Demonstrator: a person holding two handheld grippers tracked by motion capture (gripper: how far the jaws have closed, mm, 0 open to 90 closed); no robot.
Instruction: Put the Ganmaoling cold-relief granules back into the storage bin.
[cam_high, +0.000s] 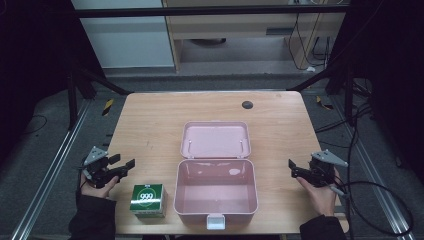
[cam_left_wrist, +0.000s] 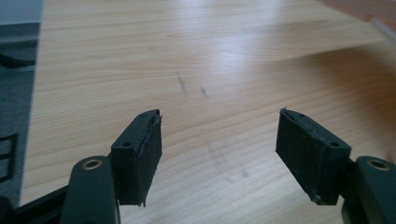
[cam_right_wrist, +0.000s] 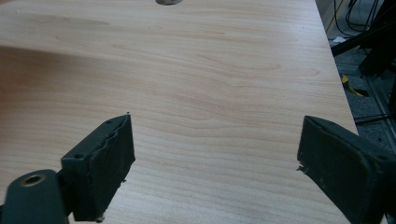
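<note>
An open pink plastic case (cam_high: 215, 192) stands at the middle front of the wooden table (cam_high: 150, 120), with its lid (cam_high: 215, 140) laid back flat behind it and its white latch (cam_high: 215, 221) facing the front edge. Nothing lies inside it. A green and white carton marked 999 (cam_high: 148, 199) sits just left of the case. My left gripper (cam_high: 124, 162) hovers open at the table's left edge, behind the carton; its jaws frame bare wood (cam_left_wrist: 219, 116). My right gripper (cam_high: 293, 169) is open at the right edge, beside the case, over bare wood (cam_right_wrist: 217, 121).
A small dark round grommet (cam_high: 247, 104) is set in the table near its back edge, and it also peeks in at the top of the right gripper view (cam_right_wrist: 167, 2). Black frame legs, cables and grey floor surround the table.
</note>
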